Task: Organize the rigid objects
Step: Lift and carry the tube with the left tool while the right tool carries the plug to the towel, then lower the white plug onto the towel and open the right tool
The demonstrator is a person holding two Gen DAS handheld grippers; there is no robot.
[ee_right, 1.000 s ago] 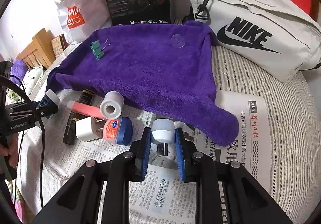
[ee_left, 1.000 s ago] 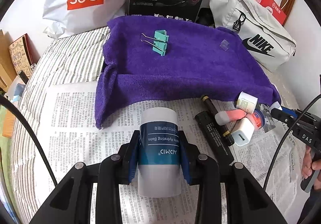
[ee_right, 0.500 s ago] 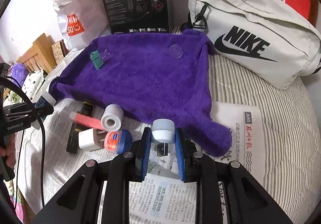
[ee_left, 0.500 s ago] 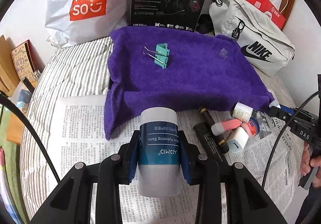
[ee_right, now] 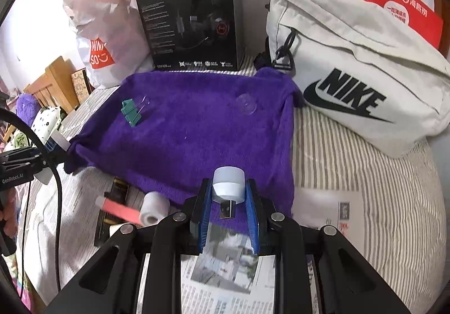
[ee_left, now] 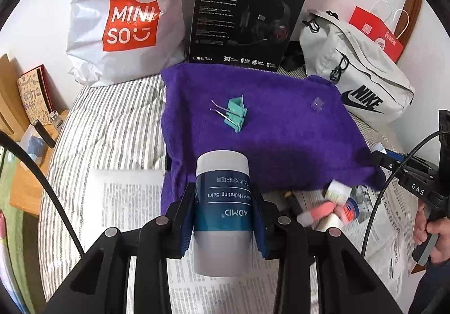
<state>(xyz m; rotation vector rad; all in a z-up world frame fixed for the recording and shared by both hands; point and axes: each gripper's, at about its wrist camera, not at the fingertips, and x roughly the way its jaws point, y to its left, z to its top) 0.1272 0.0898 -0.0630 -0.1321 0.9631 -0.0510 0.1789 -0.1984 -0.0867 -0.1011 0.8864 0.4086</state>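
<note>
My left gripper is shut on a white and blue hydrating balm tube, held above the newspaper at the near edge of the purple towel. My right gripper is shut on a small white USB night light, its plug hanging down between the pads, over the towel's near edge. On the towel lie green binder clips and a small clear plastic piece. The right gripper also shows at the right edge of the left wrist view.
On the newspaper lie a pink tube, a white tape roll, a black stick, a white charger and a small blue-lidded jar. Behind the towel stand a Miniso bag, a headset box and a Nike bag.
Both grippers have risen and drawn back with their loads, so the towel and the loose items look farther away. The binder clips and clear piece stay in place.
</note>
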